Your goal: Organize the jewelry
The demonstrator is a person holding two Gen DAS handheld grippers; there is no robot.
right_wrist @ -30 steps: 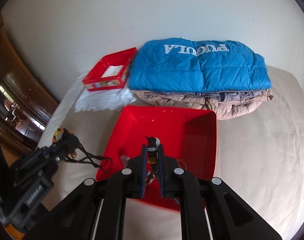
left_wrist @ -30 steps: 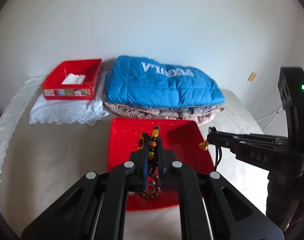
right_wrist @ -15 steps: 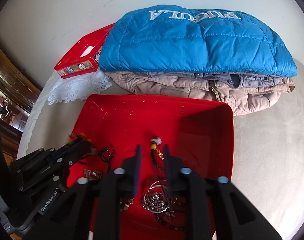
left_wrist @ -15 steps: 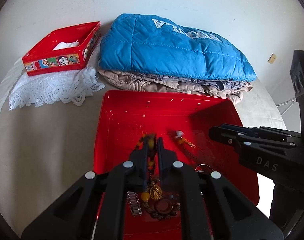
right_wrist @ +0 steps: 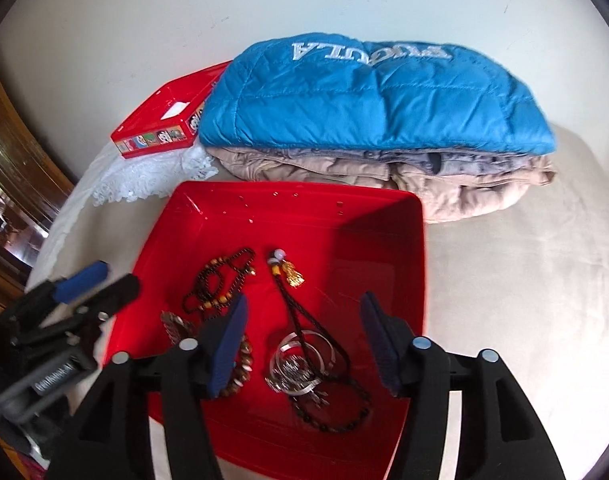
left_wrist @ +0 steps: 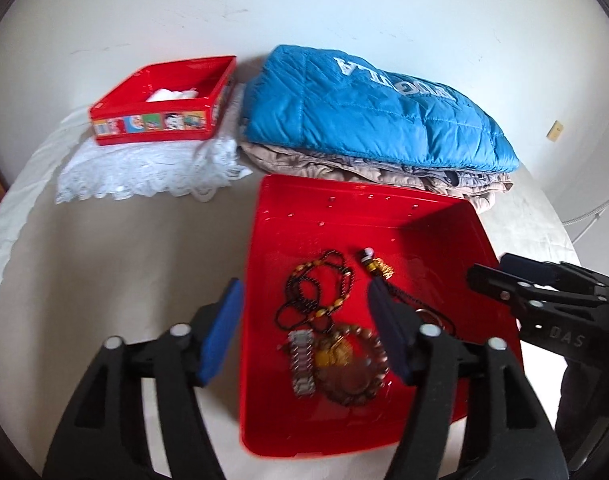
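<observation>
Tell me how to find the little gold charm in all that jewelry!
Look in the big red tray in front of the folded blue jacket. Near its middle, a black cord ends in a white bead; the gold charm hangs there, the only shiny gold piece.

We see the tray [right_wrist: 384, 216] lying under both tongs, the necklaces [right_wrist: 224, 280] and bracelets [right_wrist: 304, 360] inside it. Beyond the tray sit the folded jackets [right_wrist: 364, 100]. Left of the jackets, a box [left_wrist: 160, 100] rests on a lace cloth [left_wrist: 144, 172], far ahead of the left tongs [left_wrist: 304, 312].
</observation>
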